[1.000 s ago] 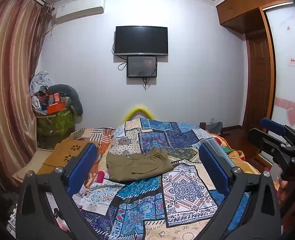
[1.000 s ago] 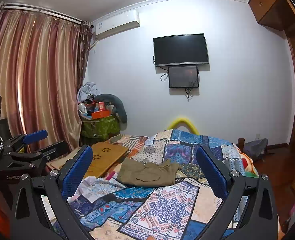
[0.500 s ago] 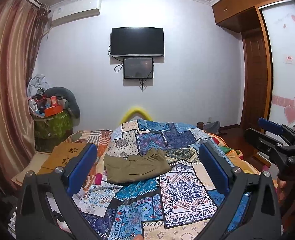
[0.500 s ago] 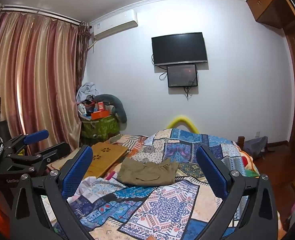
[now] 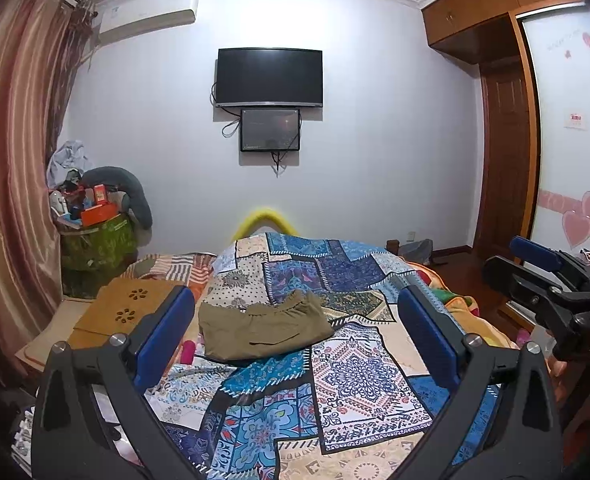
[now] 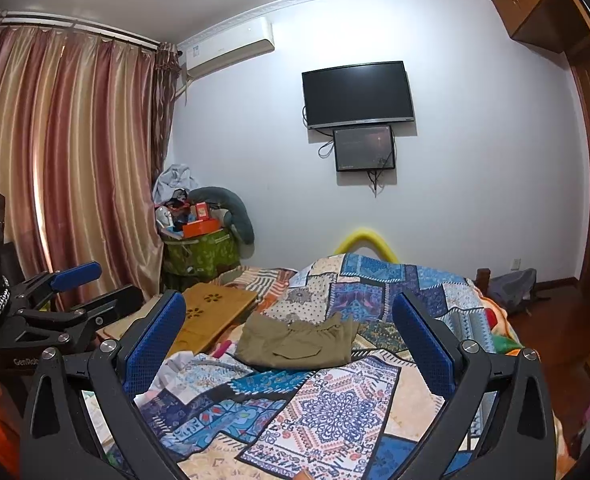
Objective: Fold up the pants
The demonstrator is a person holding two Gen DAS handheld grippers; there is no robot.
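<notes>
Folded olive pants (image 5: 263, 330) on patchwork bedspread (image 5: 347, 376) (both grippers' fingers (image 5: 167, 340) released, empty).

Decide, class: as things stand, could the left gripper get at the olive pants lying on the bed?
Probably yes. The left gripper has its jaws wide open and empty, and the pants lie ahead on the patchwork bedspread with nothing between them. It must still move forward.

A white wall (image 5: 375, 140) is carrying a dark television (image 5: 269, 77), with a smaller screen (image 5: 270, 130) hanging just below the television. Left of the television, an air conditioner (image 5: 147, 12) is sitting above striped curtains (image 6: 67, 152). A wooden wardrobe (image 5: 507, 120) is standing to the right. A bed (image 5: 335, 380) is lying below.
</notes>
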